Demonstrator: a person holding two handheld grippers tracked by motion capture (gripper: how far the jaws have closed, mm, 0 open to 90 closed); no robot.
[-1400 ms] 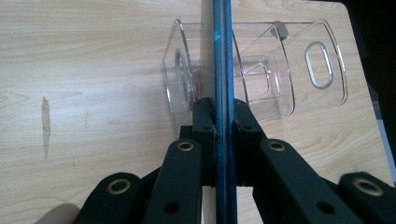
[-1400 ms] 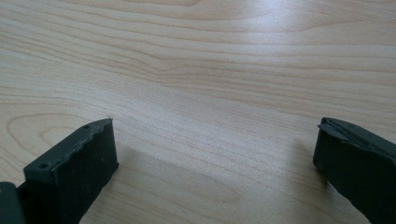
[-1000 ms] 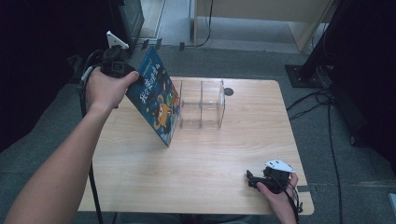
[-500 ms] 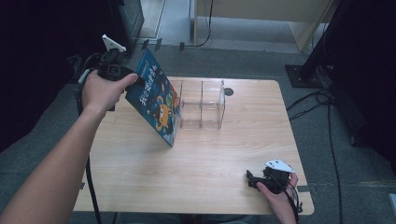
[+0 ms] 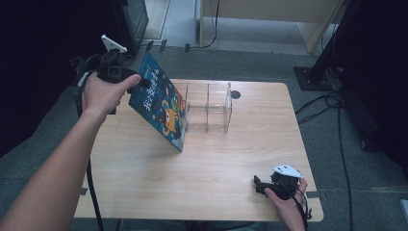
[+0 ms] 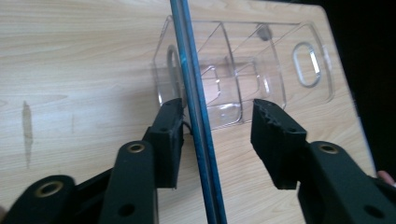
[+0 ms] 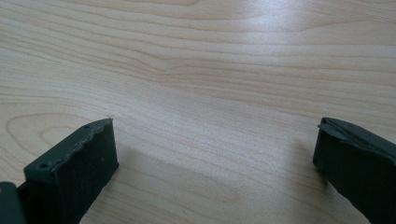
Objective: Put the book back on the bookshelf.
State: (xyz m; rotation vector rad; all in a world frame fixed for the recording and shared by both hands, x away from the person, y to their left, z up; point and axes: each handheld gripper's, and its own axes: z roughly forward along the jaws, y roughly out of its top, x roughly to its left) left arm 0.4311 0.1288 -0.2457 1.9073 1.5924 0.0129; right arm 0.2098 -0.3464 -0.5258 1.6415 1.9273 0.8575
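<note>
A blue picture book (image 5: 161, 103) stands tilted on its lower corner, its face against the left end of a clear divided organizer (image 5: 208, 109) on the wooden table (image 5: 202, 168). My left gripper (image 5: 137, 83) is at the book's upper left edge. In the left gripper view the book's thin edge (image 6: 196, 116) runs between the jaws of my left gripper (image 6: 217, 135), close by the left pad and well apart from the right pad. These jaws have just been opening and no longer press on the book. My right gripper (image 5: 260, 185) rests open near the table's front right edge, its jaws (image 7: 215, 158) wide over bare wood.
The organizer (image 6: 243, 74) has several empty compartments and an oval handle hole at its far end. A round cable hole (image 5: 235, 94) sits in the table behind it. Dark stands and cables (image 5: 332, 101) lie on the floor to the right.
The left hand has drawn slightly back to the left, while the book stays leaning on the organizer. The right hand has kept still.
</note>
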